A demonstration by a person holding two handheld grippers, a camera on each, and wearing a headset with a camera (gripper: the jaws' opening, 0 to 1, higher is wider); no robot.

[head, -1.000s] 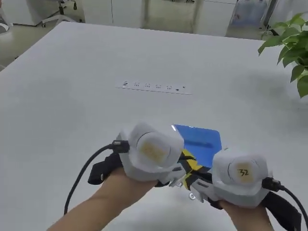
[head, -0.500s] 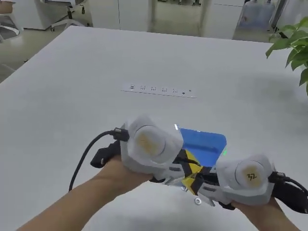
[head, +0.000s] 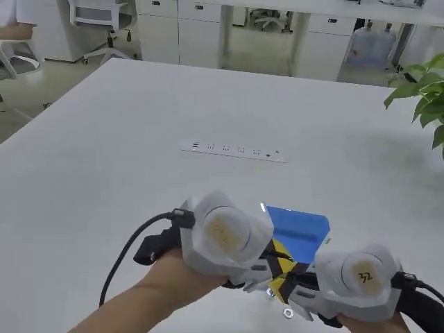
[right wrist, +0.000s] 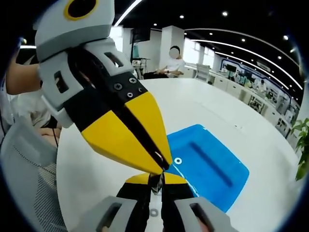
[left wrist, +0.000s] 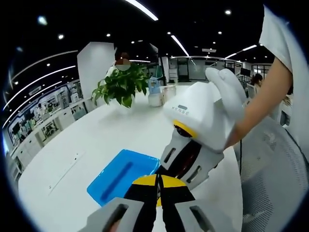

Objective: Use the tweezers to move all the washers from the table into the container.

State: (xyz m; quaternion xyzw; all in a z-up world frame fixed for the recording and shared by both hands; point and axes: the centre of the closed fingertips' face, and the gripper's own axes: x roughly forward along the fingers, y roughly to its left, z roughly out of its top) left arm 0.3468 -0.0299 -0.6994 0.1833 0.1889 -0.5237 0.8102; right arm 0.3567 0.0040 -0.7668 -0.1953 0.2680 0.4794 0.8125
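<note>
The blue container (head: 300,223) lies on the white table just beyond both grippers. My left gripper (left wrist: 158,187) is shut, and its yellow jaws reach in from the upper left in the right gripper view. Its tips meet those of my right gripper (right wrist: 157,181), which is shut on a thin metal piece that looks like the tweezers (right wrist: 155,183). One washer (right wrist: 178,160) lies inside the container (right wrist: 207,166). Another washer (right wrist: 153,211) rests on the table under my right jaws, and that washer (head: 288,313) is beside the right gripper in the head view.
A white power strip (head: 232,150) lies across the middle of the table (head: 125,139). A potted plant (head: 424,90) stands at the right edge. Office chairs (head: 97,17) stand beyond the far edge, and a person (right wrist: 174,63) sits in the background.
The head camera has tilted, so the whole picture has slid down. The two grippers stay tip to tip beside the blue container.
</note>
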